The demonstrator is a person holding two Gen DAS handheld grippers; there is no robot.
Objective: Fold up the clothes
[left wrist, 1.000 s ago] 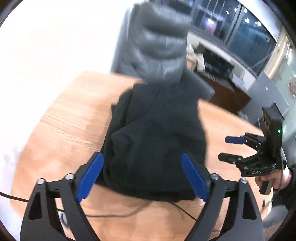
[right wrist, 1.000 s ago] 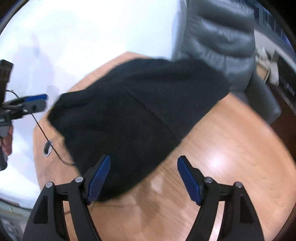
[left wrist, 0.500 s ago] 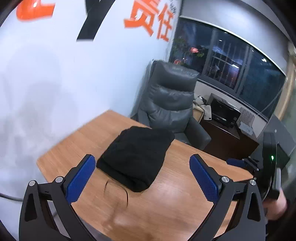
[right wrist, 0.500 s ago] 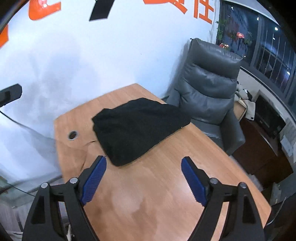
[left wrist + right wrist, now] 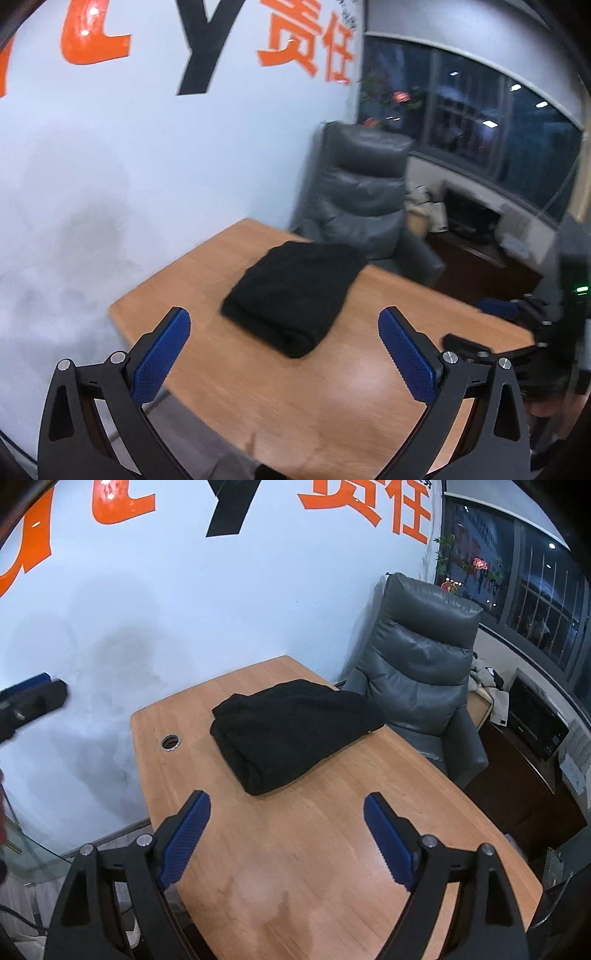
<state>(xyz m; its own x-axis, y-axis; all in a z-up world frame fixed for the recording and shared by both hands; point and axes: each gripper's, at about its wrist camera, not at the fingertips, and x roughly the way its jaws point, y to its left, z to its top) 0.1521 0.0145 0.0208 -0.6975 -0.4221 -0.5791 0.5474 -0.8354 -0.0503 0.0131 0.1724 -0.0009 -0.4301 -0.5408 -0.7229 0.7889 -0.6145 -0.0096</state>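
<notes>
Both grippers empty | left gripper (image 5: 283, 349) jaws spread wide, held above wooden table (image 5: 332, 387) | right gripper (image 5: 287, 836) jaws likewise apart | folded black garment (image 5: 291, 731) lies on table's far end, near grey armchair (image 5: 417, 672)

The right hand-held gripper (image 5: 286, 836) hangs above the near part of the wooden desk (image 5: 332, 849), its two blue-padded fingers (image 5: 184, 840) spread wide with nothing between them. Ahead of it, well apart, a folded black garment (image 5: 291, 731) lies on the desk's far end, with a round cable hole (image 5: 170, 742) just to its left. Beyond and to the right stands a grey leather chair (image 5: 417, 661), and the tip of the left hand-held gripper (image 5: 35, 696) shows at the far left edge.
</notes>
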